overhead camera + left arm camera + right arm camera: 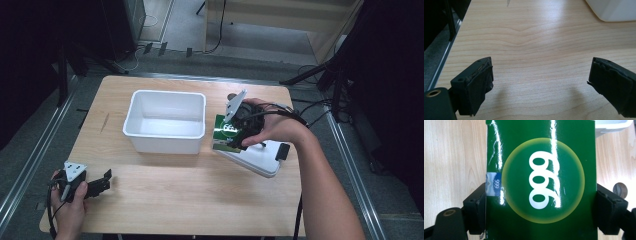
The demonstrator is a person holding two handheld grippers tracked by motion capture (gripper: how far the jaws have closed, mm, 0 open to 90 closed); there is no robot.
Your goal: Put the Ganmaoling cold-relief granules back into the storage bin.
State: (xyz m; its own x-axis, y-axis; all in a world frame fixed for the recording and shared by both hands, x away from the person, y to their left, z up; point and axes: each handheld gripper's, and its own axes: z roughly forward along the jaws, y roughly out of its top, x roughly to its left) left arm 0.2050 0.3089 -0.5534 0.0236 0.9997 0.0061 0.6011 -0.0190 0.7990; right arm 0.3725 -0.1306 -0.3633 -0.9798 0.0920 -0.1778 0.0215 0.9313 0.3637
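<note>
My right gripper (235, 134) is shut on a green box (223, 132) printed with a yellow circle and "999", held just above the table to the right of the white bin (165, 120). In the right gripper view the green box (541, 180) sits squeezed between both jaws of the gripper (541, 210). A white lid (255, 157) lies flat under that hand. My left gripper (102, 182) rests at the table's front left corner, jaws wide apart. The left gripper view shows the gripper (540, 85) open over bare wood, nothing between its fingers.
The white bin (614, 10) has nothing inside it and stands at the table's middle. A round hole in the tabletop (620, 190) shows near the right jaw. Metal rails and dark stands flank the wooden table (190, 200); cables trail off to the right.
</note>
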